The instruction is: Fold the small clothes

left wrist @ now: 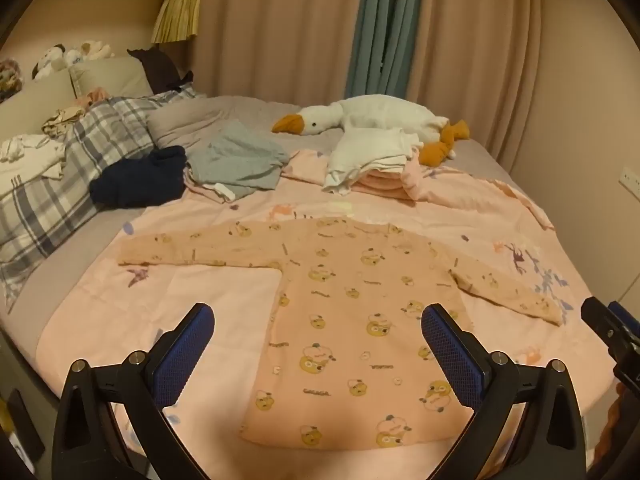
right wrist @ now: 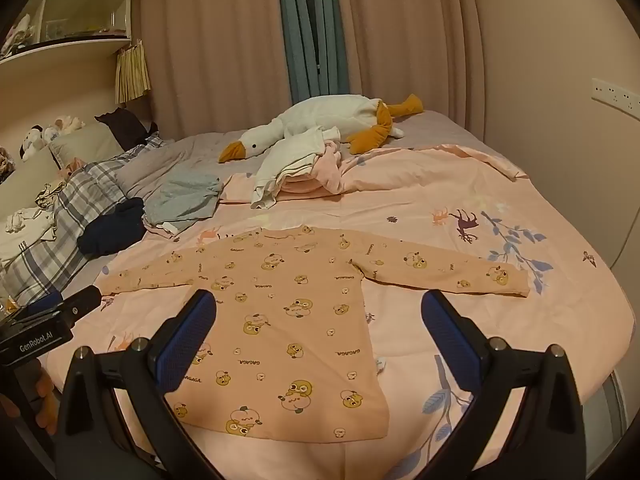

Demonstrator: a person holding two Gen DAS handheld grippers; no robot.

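Observation:
A small peach long-sleeved shirt [left wrist: 344, 320] with a cartoon print lies flat on the pink bedspread [left wrist: 224, 300], both sleeves spread out sideways. It also shows in the right wrist view [right wrist: 288, 320]. My left gripper [left wrist: 318, 320] is open and empty, hovering above the shirt's lower left part. My right gripper [right wrist: 320, 308] is open and empty, above the shirt's lower right part. The right gripper's edge shows in the left view [left wrist: 612, 332]; the left gripper's body shows in the right view [right wrist: 44, 320].
A stack of folded white and pink clothes [left wrist: 372, 164] lies behind the shirt. A grey-green garment [left wrist: 236, 160] and a dark navy garment [left wrist: 140, 176] lie at the left. A plush goose [left wrist: 376, 116], a plaid blanket [left wrist: 68, 176] and curtains stand at the back.

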